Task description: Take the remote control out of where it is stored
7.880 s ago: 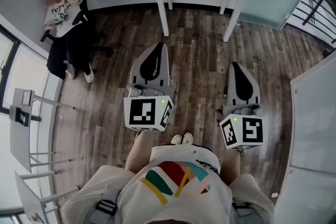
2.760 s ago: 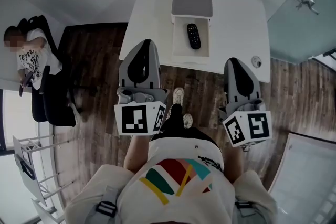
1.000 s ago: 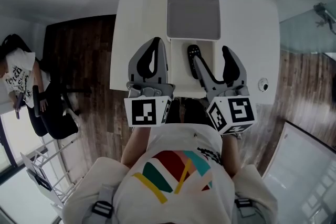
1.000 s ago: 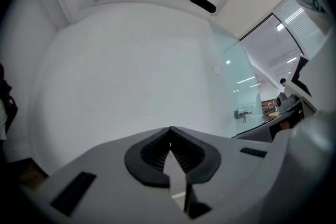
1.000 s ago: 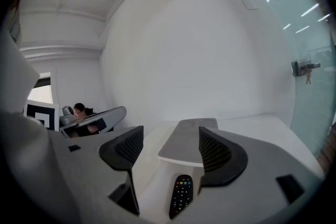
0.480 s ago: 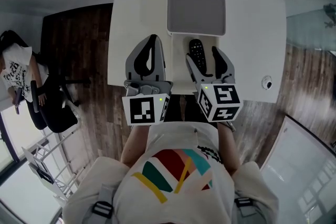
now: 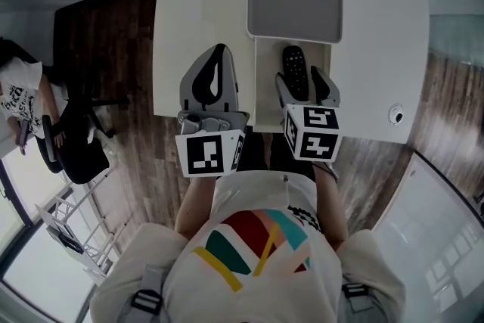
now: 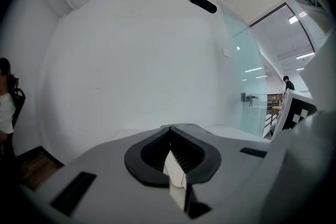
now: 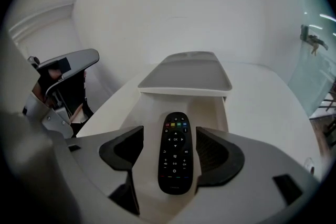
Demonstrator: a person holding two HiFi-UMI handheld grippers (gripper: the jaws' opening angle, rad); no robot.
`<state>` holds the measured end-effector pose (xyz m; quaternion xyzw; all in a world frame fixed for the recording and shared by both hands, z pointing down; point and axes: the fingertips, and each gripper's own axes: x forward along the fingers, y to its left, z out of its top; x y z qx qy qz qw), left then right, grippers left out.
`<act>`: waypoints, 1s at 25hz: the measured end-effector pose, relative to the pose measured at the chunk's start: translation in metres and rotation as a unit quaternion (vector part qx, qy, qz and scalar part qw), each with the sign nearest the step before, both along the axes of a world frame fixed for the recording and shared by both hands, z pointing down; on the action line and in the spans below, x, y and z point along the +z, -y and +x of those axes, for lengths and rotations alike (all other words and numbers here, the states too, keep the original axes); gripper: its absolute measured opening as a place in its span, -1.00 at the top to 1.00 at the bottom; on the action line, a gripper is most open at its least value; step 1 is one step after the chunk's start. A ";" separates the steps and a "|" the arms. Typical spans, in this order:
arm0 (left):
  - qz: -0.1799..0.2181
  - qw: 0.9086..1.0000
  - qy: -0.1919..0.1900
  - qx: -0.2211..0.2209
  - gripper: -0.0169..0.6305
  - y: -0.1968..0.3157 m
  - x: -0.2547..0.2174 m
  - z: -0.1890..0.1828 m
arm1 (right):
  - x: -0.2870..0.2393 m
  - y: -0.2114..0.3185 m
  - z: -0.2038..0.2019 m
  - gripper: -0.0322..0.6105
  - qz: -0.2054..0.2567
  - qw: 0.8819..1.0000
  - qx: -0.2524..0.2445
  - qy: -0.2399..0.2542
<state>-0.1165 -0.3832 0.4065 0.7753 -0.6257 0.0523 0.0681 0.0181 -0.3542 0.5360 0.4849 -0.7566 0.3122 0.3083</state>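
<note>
The white tabletop (image 7: 204, 11) is lying under the left tool (image 7: 218, 55) and the right tool (image 7: 299, 84) and is stretching on ahead of both. A small round thing (image 7: 395, 115) is sitting on it, off to the right of the right tool, near the edge. Dark wooden floor (image 7: 106, 34) is showing left of the left tool. Far out on that side a person (image 7: 17, 91) in a white printed top is sitting in a black chair (image 7: 76, 159). A white metal rack (image 7: 72, 227) is standing further back and left of the left tool. A glass wall (image 9: 315, 65) is rising right of the right tool, and a plain white wall (image 8: 131, 60) is facing the left tool.
</note>
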 end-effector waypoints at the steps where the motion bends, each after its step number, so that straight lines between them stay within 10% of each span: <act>1: -0.003 1.000 -0.001 -0.001 0.93 0.001 0.003 -0.002 | 0.002 0.001 0.000 -0.06 -0.002 1.000 0.000 -0.007; 25: -0.036 0.999 -0.022 -0.003 0.93 0.021 0.038 -0.008 | 0.049 0.000 -0.004 -0.06 -0.130 0.987 -0.022 -0.094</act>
